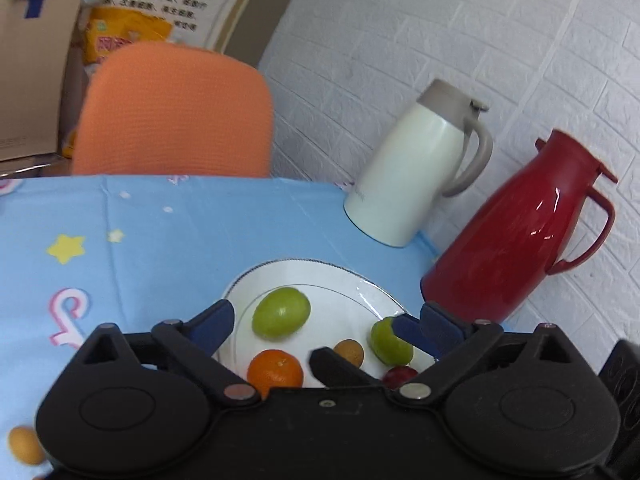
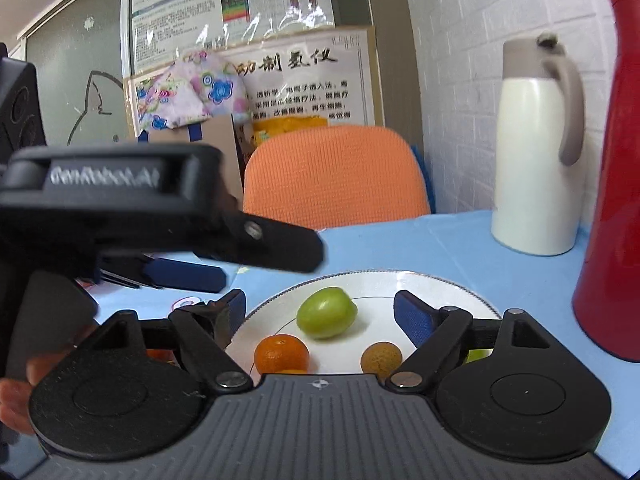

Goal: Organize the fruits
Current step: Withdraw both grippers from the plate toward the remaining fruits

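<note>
Left hand-held gripper (image 1: 316, 326) released, blue pads spread wide, nothing between them; right hand-held gripper (image 2: 319, 309) likewise spread and empty. Both hang low over the near side of the white round plate with a thin dark rim line (image 2: 440, 286) on the surface under a light-blue star-print cloth (image 1: 160, 232). On the plate I count a large green oval fruit (image 1: 281, 312), a glossy orange mandarin (image 1: 275, 372), a small tan round fruit (image 1: 349, 351), a second smaller green fruit (image 1: 390, 340) and a dark red fruit (image 1: 400, 375) mostly behind the left tool's body. My read: most of the sorting is done. Left over, one small yellow-orange fruit (image 1: 25, 444) lies on the cloth well apart from the plate, at the left view's lower corner. Beyond stand a cream jug with a grey lid (image 1: 416, 168) and a glossy red jug (image 1: 516, 232). Hard to tell: the plate's near edge is hidden by both tool bodies; a yellow-orange sliver under the mandarin and an orange patch behind the right tool's left linkage may be further fruit.
</note>
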Motion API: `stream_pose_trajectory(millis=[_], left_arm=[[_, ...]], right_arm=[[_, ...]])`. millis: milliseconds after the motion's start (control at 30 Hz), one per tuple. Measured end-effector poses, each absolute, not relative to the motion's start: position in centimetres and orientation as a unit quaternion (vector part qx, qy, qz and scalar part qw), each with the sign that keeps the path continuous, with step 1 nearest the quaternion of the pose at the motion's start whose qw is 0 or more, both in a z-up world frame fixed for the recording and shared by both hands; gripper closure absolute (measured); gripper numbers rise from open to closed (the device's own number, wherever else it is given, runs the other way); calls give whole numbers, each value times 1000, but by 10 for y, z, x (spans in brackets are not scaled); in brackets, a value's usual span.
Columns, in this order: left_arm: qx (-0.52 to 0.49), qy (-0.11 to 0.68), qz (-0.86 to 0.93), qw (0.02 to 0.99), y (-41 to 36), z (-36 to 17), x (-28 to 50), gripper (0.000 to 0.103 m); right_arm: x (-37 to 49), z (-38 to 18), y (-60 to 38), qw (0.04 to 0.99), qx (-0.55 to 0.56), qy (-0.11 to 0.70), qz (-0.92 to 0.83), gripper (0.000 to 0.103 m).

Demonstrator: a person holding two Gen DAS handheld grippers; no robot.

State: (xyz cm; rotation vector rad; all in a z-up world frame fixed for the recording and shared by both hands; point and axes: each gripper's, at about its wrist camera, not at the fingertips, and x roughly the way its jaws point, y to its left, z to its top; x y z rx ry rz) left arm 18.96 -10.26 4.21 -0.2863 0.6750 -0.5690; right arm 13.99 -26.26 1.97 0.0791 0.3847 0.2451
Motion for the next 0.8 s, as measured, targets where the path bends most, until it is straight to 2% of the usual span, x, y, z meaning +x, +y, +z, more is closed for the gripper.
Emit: stream_pose_trajectory(millis=[367, 800], left_arm=[[-147, 307, -205, 918, -71, 50, 117, 0], [-140, 336, -157, 918, -35, 15, 59, 0]], right_arm=[[81, 21, -250, 977, 24, 169, 128, 0], [49, 1, -217, 963, -25, 219, 156, 0]])
